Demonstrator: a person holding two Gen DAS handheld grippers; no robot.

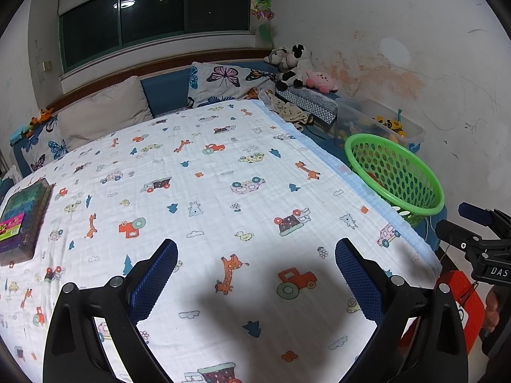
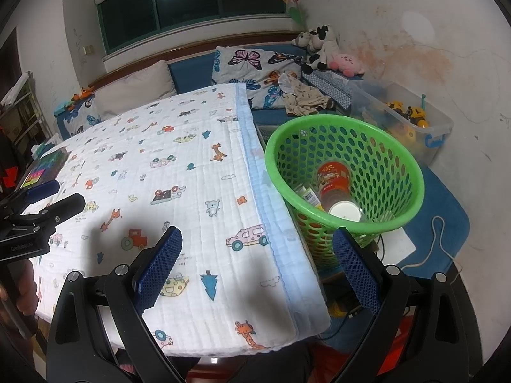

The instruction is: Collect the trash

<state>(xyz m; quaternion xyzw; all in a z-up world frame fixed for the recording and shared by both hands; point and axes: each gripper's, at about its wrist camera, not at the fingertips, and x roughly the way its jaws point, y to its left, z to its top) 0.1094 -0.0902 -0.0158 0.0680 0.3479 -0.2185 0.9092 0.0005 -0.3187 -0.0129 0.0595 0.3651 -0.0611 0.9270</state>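
A green perforated basket (image 2: 392, 146) stands beside the bed's right edge; it also shows in the left wrist view (image 1: 412, 172). Inside it lie a red printed cup (image 2: 332, 178), a white-lidded cup (image 2: 345, 211) and a barcoded wrapper (image 2: 308, 195). My left gripper (image 1: 255, 268) is open and empty over the patterned blanket (image 1: 207, 198). My right gripper (image 2: 257, 255) is open and empty above the blanket's right edge, just short of the basket. Each gripper shows at the edge of the other's view, the right one (image 1: 460, 223) and the left one (image 2: 54, 201).
A dark box with a colourful label (image 1: 22, 220) lies at the blanket's left edge. Pillows (image 1: 102, 111), plush toys (image 1: 293, 63) and crumpled clothes (image 2: 303, 95) are at the bed's head. A clear bin of toys (image 2: 405, 118) stands by the wall. A blue mat with a cord (image 2: 437, 223) covers the floor.
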